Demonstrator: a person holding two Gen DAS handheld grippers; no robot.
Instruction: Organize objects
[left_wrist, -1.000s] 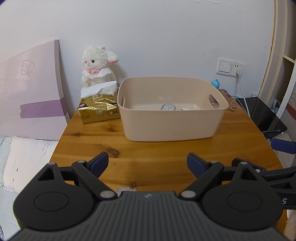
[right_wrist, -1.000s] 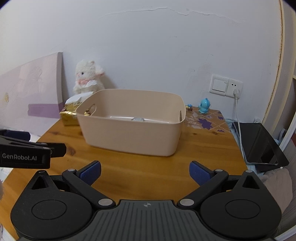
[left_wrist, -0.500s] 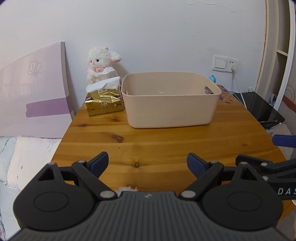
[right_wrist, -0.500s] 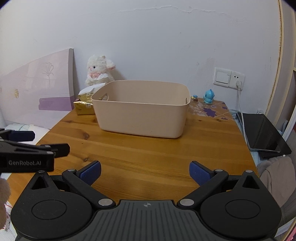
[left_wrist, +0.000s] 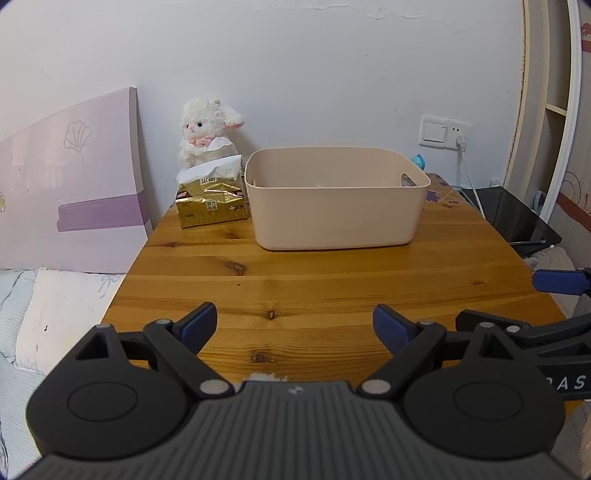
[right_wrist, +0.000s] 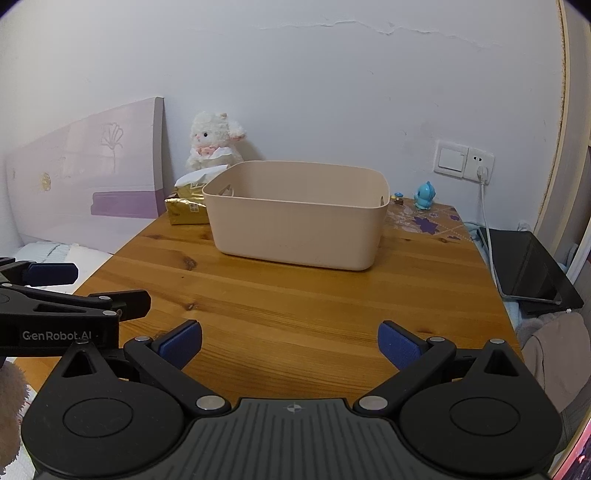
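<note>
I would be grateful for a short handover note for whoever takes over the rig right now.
Left hand-held gripper: open, holding nothing, above the near end of the table.
Right hand-held gripper: open, holding nothing, also at the near end.
The bin stands at the far end; its contents cannot be seen from this angle.
The tissue pack sits just left of the bin, with the plush lamb behind it.
A blue figurine stands at the far right corner.
Done: nothing can be confirmed.
Left: probably moving the loose items into the bin, if that is the plan.
</note>
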